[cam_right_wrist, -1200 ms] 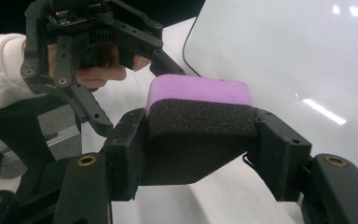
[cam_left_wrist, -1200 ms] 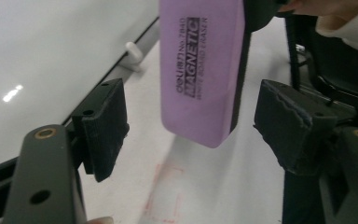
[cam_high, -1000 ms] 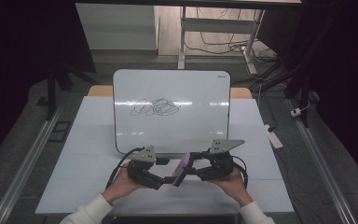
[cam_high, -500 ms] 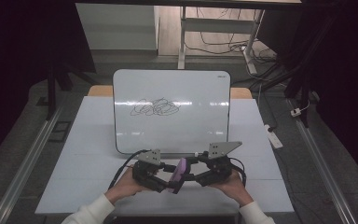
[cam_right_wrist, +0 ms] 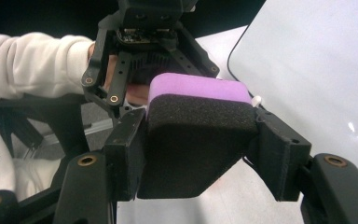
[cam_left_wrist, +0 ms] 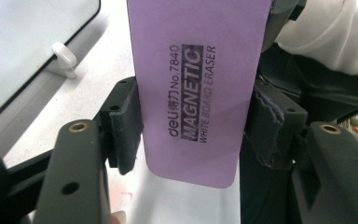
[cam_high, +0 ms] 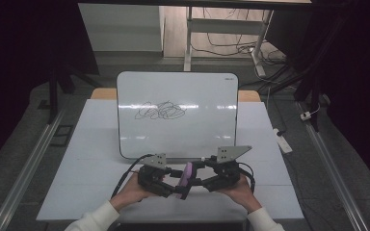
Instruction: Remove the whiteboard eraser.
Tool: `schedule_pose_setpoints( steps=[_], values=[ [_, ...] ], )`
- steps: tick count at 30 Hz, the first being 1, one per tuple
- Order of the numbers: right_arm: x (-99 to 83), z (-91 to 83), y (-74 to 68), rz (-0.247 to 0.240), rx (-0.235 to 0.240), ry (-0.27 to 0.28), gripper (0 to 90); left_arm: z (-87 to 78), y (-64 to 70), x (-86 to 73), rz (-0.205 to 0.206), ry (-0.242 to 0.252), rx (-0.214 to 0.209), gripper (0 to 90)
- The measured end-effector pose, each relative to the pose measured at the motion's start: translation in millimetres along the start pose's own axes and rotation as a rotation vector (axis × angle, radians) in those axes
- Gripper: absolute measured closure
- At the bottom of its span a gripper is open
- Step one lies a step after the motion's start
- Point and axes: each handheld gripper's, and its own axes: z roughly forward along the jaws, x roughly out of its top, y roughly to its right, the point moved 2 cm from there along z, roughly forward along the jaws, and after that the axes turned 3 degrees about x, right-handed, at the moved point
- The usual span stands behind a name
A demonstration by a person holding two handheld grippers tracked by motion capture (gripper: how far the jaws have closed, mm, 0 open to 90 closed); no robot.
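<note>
2 grippers meet at the table's [cam_high: 91, 183] near edge, both pinching 1 purple whiteboard eraser [cam_high: 187, 175] held above the surface. The left gripper [cam_left_wrist: 193, 133] clamps its long sides, printed purple back toward that camera. The right gripper [cam_right_wrist: 198, 149] squeezes the black felt pad from the opposite side. Beyond them a whiteboard [cam_high: 177, 114] stands propped up, a black scribble [cam_high: 161, 110] across its middle.

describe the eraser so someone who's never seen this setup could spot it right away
Start at the whiteboard with the black scribble, propped up on the white table. Just in front of its lower edge, two hand-held black grippers meet, and the eraser sits between them. It is the one purple thing there, with black felt underneath.
</note>
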Motion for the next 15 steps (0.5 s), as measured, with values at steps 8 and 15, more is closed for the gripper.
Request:
schedule_pose_setpoints(
  steps=[8,15],
  values=[
    [-0.3,1.3,-1.2,-0.006,-0.007,-0.004,39.8,2.5,-0.8,-0.6,-0.007,-0.012,-0.009,39.8],
    [-0.9,2.1,-0.4,0.007,-0.012,-0.011,38.7,0.8,-1.9,-0.6,-0.015,-0.024,0.0,41.3]
  ],
)
